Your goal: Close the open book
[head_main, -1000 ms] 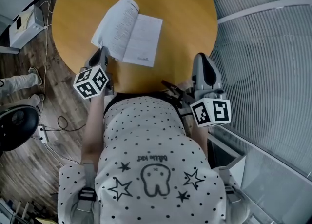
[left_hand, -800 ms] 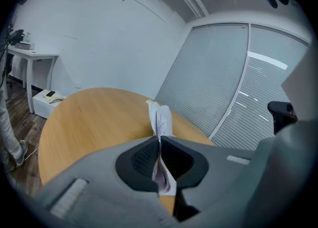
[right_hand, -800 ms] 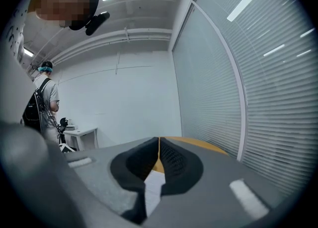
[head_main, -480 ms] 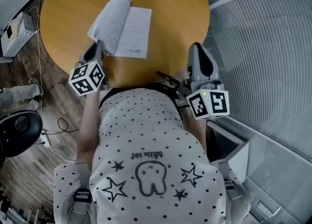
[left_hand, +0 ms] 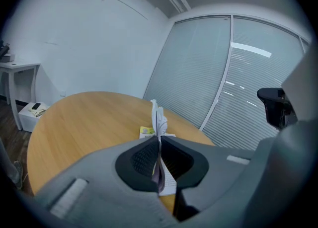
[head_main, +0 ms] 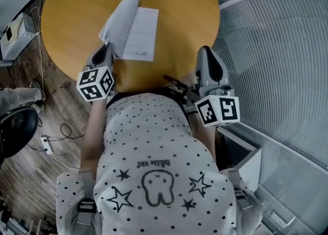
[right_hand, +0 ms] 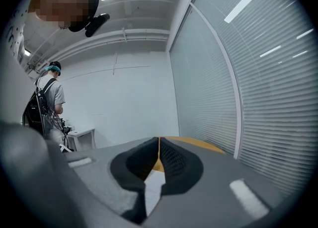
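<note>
Lifted since a second ago above the counter (head_main: 77, 14), near its front edge, the left pages of the book (head_main: 134, 34) are now stood almost upright, gripped by the clenched left tool (left_hand: 159, 157), so closing is judged halfway, while the right tool (right_hand: 158, 157) is kept clenched, empty.

print on book (head_main: 141, 34) too small to read, far edge of table (head_main: 184, 19) cut off at top
</note>
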A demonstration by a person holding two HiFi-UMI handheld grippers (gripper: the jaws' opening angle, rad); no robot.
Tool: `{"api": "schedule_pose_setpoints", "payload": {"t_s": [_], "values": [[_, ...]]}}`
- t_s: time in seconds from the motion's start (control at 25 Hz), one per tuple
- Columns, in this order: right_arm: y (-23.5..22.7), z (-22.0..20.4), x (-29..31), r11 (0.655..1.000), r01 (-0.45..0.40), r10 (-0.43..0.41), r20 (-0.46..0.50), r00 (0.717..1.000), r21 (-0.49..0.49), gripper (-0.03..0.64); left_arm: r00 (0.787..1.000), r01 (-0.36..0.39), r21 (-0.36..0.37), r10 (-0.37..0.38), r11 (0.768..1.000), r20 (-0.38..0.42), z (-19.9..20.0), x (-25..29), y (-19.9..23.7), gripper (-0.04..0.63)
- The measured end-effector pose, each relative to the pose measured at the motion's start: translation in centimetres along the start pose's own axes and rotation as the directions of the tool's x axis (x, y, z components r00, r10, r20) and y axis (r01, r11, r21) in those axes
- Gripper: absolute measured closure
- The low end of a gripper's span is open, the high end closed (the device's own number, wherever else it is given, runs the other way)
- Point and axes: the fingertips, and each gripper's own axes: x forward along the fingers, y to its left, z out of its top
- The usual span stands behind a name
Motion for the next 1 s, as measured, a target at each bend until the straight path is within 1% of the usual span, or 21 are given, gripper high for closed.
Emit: {"api": "schedule_pose_setpoints", "payload": {"t_s": [0.32,0.4,0.52,0.64,0.8,0.92,1.0], "values": [[-1.0,-0.4,0.1,1.0,0.025,-0.025,-0.001,1.0,0.018,0.606,0.998,0.052,0.066,-0.05,0.996,-0.034,-0.4,1.1,-2.0,0.569],[-1.0,-0.1,0.0,1.0,0.031,-0.031,-0.001,1.0,0.005,0.607,0.998,0.059,0.079,-0.056,0.995,-0.039,-0.1,1.0,-2.2,0.569],[-0.4,1.2,-0.4,0.998,0.044,-0.044,-0.007,0.999,-0.042,0.606,0.997,0.07,0.091,-0.066,0.993,-0.042,0.7,0.4,-2.3,0.569],[-0.9,1.3,-0.8,0.997,0.054,-0.054,-0.006,0.999,-0.047,0.607,0.996,0.077,0.108,-0.073,0.991,-0.046,0.4,0.4,-2.8,0.569],[-2.3,0.6,-1.1,0.998,0.048,-0.049,-0.011,0.999,-0.037,0.606,0.995,0.087,0.133,-0.08,0.987,-0.059,-0.6,1.3,-4.3,0.569],[-2.0,0.8,-0.8,0.998,0.037,-0.037,-0.012,0.999,-0.044,0.606,0.993,0.107,0.16,-0.098,0.981,-0.065,-0.6,1.6,-4.9,0.569],[-1.6,0.3,-0.7,0.998,0.024,-0.024,-0.013,1.0,-0.05,0.607,0.992,0.119,0.176,-0.108,0.977,-0.071,-1.3,1.6,-5.0,0.569]]}}
